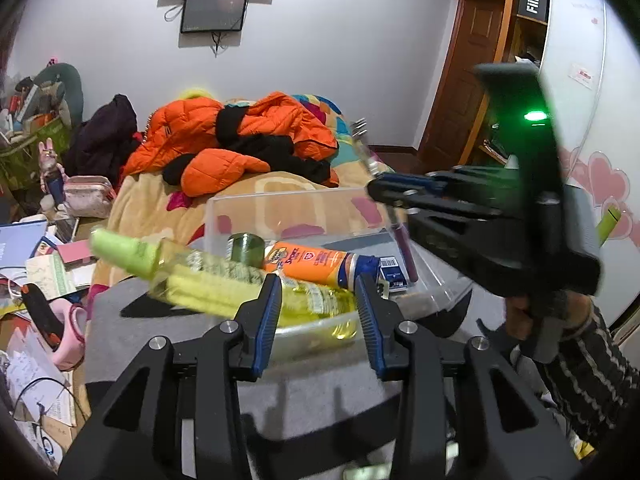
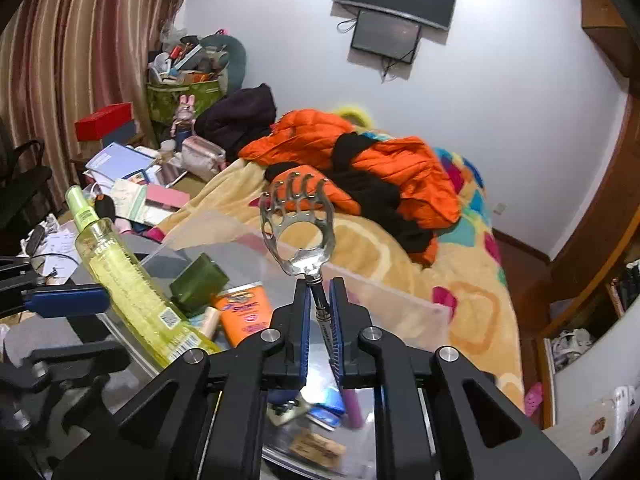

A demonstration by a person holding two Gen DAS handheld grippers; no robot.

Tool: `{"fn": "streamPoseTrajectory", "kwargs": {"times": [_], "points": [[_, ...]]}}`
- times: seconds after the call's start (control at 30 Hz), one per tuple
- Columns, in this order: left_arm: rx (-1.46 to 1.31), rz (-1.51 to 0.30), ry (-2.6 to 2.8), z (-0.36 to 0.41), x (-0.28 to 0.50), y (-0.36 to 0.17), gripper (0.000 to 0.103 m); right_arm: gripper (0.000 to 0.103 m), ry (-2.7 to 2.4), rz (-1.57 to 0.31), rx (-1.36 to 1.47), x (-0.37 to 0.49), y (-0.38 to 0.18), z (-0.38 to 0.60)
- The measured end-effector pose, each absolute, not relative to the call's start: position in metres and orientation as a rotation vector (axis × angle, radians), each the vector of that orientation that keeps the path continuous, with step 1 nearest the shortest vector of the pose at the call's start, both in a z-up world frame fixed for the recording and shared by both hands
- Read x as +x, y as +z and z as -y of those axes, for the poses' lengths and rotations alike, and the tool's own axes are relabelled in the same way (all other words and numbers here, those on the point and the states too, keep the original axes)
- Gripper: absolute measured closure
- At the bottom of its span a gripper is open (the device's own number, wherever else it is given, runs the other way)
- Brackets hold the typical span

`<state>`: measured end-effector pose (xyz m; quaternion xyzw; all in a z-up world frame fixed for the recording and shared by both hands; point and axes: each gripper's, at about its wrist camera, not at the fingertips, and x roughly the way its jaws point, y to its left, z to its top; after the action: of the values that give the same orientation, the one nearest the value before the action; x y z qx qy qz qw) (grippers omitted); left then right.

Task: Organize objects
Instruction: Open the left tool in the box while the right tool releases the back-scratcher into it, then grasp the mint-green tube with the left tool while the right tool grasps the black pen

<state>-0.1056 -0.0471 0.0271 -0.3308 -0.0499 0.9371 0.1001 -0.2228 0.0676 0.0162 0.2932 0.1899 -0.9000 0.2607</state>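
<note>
A clear plastic bin point(image 1: 280, 196) point(image 2: 384, 292) sits on a grey surface point(image 1: 160, 320). In it lie an orange sunscreen tube point(image 1: 312, 262) point(image 2: 242, 312), a green jar point(image 1: 246, 246) point(image 2: 198, 280) and a blue box point(image 1: 392, 274). A yellow spray bottle point(image 1: 208, 276) point(image 2: 120, 272) leans tilted over the bin's near rim. Its base sits between the pads of my left gripper point(image 1: 318, 312) point(image 2: 114, 326), which stand open and clear of it. My right gripper point(image 2: 320, 308) point(image 1: 376, 190) is shut on the stem of a metal claw back scratcher point(image 2: 298, 224), whose purple handle point(image 1: 406, 248) hangs into the bin.
Behind the bin is a bed with orange jackets point(image 1: 236, 136) point(image 2: 360, 160) and a patterned blanket. A cluttered desk point(image 1: 36, 264) point(image 2: 128, 184) with papers and boxes fills the left. A sleeved hand point(image 1: 580, 360) holds the right gripper. A wardrobe point(image 1: 580, 120) stands at right.
</note>
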Motion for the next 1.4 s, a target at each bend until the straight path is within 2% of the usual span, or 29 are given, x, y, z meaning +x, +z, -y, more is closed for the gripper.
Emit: {"fn": "streamPoseTrajectory", "kwargs": {"times": [0.07, 0.33, 0.47, 0.53, 0.67, 0.7, 0.97, 1.17, 1.4], "points": [[-0.963, 0.131, 2.782, 0.049, -0.097, 0.028, 0.057, 0.093, -2.412, -0.514, 0.807, -0.224, 0.01, -0.061], [-0.997, 0.056, 2.801, 0.05, -0.08, 0.015, 0.054, 0.089, -2.327, -0.515, 0.89, -0.226, -0.017, -0.04], [-1.01, 0.053, 2.802, 0.049, -0.075, 0.011, 0.047, 0.086, -2.308, -0.495, 0.917, -0.224, -0.02, -0.041], [-1.018, 0.055, 2.8, 0.049, -0.073, 0.008, 0.047, 0.086, -2.303, -0.49, 0.935, -0.225, -0.019, -0.043], [-1.036, 0.055, 2.795, 0.05, -0.074, 0.004, 0.046, 0.067, -2.256, -0.438, 0.994, -0.228, -0.022, -0.049], [-1.04, 0.055, 2.793, 0.049, -0.074, 0.003, 0.046, 0.065, -2.264, -0.438, 0.99, -0.226, -0.021, -0.051], [-1.063, 0.031, 2.767, 0.043, -0.065, -0.002, 0.038, 0.059, -2.256, -0.413, 0.957, -0.198, -0.009, -0.085], [-1.13, -0.037, 2.699, 0.028, -0.055, -0.018, 0.037, 0.052, -2.259, -0.371, 0.934, -0.163, -0.002, -0.137], [-1.221, -0.12, 2.586, 0.01, -0.035, -0.042, 0.037, 0.052, -2.211, -0.398, 1.001, -0.12, -0.025, -0.174]]}}
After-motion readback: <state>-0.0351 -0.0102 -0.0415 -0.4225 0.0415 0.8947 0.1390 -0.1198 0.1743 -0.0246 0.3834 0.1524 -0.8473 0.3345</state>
